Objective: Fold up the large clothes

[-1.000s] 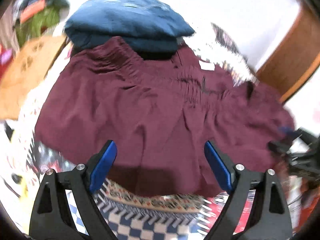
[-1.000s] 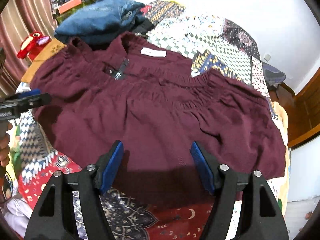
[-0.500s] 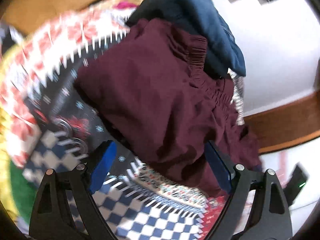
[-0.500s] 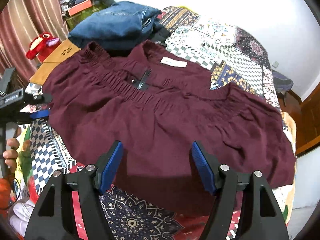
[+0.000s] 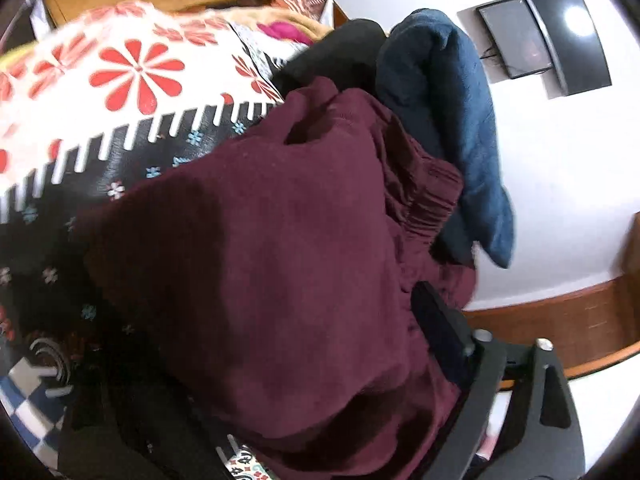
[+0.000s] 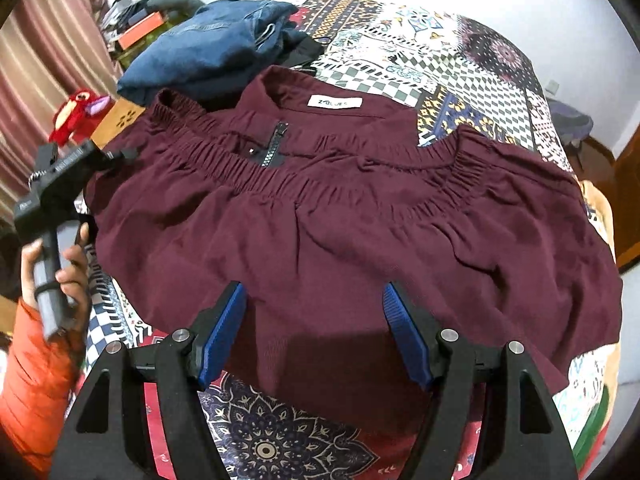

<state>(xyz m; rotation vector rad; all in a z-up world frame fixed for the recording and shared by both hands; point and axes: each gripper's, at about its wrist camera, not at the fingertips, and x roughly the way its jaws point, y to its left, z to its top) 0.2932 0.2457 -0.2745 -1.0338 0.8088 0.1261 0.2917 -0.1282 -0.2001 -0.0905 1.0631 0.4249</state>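
— Right gripper (image 6: 312,332) hangs wide open over the near hem of the maroon jacket (image 6: 344,224), which is spread flat on the patterned bedspread (image 6: 460,64).
— And the left gripper (image 6: 60,184)?
— It's pushed into the sleeve edge since a second ago; its own view shows only fabric, so its grip is unclear.
— Orientation?
— Collar label (image 6: 335,102) far, hem near, sleeves running left-right. Folded jeans (image 6: 208,52) behind.
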